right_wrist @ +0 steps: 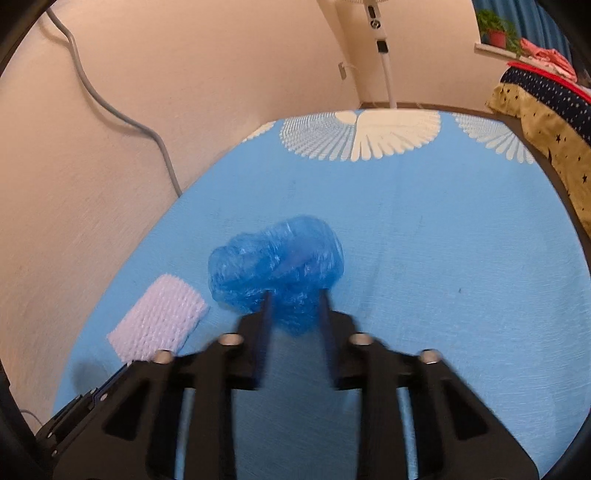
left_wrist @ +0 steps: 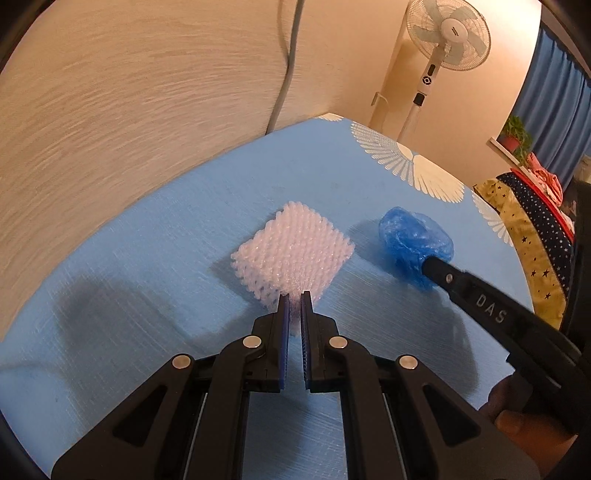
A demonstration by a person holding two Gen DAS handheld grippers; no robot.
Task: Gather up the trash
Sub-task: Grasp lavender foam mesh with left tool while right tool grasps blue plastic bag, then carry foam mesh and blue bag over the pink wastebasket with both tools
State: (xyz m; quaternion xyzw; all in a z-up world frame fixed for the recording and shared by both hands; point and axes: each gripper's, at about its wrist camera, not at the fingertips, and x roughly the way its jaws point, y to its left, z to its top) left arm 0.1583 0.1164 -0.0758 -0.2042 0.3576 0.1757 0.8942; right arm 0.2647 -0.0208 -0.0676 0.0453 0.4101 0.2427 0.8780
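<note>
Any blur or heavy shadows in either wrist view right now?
Left wrist: sharp on the foam net, streaky blur on the wall, dark shadows on the blue cloth. Right wrist: motion blur smears the right gripper and blue plastic wad; warm cast, fisheye bending in both.

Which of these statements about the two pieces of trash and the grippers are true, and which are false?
1. The left gripper has its jaws closed on an edge of the white foam net. True.
2. The blue plastic wad sits between the jaws of the right gripper. True.
3. The foam net lies on top of the blue wad. False: they lie side by side, apart, on the blue tablecloth.
4. A standing fan is on the table. False: it stands beyond the table's far edge, near the wall.
5. A bin stands on the tablecloth. False: neither view shows one.
</note>
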